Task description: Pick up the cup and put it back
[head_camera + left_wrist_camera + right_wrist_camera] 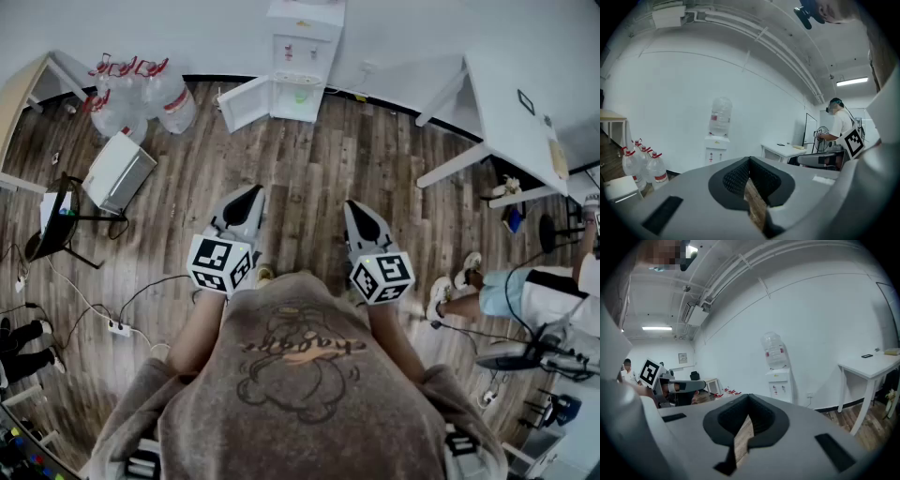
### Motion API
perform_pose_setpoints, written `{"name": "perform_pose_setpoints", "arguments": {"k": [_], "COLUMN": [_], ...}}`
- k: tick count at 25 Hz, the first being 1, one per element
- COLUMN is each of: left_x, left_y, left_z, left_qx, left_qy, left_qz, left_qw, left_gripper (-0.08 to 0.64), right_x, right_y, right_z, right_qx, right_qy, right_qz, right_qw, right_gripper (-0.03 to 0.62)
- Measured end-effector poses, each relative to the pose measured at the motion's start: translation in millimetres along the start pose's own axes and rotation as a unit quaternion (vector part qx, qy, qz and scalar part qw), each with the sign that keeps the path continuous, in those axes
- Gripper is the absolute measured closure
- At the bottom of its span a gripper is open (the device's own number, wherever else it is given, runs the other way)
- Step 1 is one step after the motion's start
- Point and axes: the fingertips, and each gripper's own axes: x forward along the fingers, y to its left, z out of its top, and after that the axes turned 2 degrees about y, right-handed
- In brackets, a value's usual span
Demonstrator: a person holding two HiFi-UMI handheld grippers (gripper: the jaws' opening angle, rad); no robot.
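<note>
Wood-plank floor [309,178] is shown below a standing person, both grippers held in front of the body and pointed almost level toward the far wall. The left gripper [251,193] is seen with its jaws drawn together and nothing between them. The right gripper [357,207] is likewise closed and empty, with only floor glimpsed through the notch behind each pair of tips.

No cup can be made out with certainty. A small greenish thing [300,96] is seen in the open lower cabinet of the dispenser [302,42] at the far wall, but whether it is the cup cannot be told. The task is therefore judged not yet begun: nothing is held, and both the pick-up and the return are left to be done.

Open room is offered straight ahead, where bare planks run from the grippers to the dispenser. That lane is edged on the far left by the swung-out cabinet door [242,101]. Bottles [141,98] and a white box [117,172] are set further left. On the far right it is bounded by the slanting legs of a white table [511,112].

Nearer in, a power strip [119,328] and its cables are laid across the floor at the left beside a black stand [61,220]. The feet of a seated person [525,295] are stretched in from the right. Sideways steps are judged riskier than a walk forward.
</note>
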Motion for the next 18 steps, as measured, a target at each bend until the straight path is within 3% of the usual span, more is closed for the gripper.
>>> {"name": "perform_pose_setpoints", "arguments": {"k": [8, 18], "left_x": [5.7, 14.6], "left_y": [5.2, 33.9], "left_z": [-5.0, -11.7], "left_qx": [0.002, 0.008], "left_qy": [0.008, 0.016], "left_qz": [-0.005, -0.039], "left_qw": [1.0000, 0.9991], "left_gripper": [0.557, 0.557], "right_x": [6.5, 28.5], "right_y": [0.6, 9.8], "right_z": [-7.3, -15.8], "right_qx": [0.022, 0.019], "right_qy": [-0.008, -0.002], "right_qz": [-0.002, -0.037], "right_qw": [1.000, 0.999], "right_gripper": [0.591, 0.591]}}
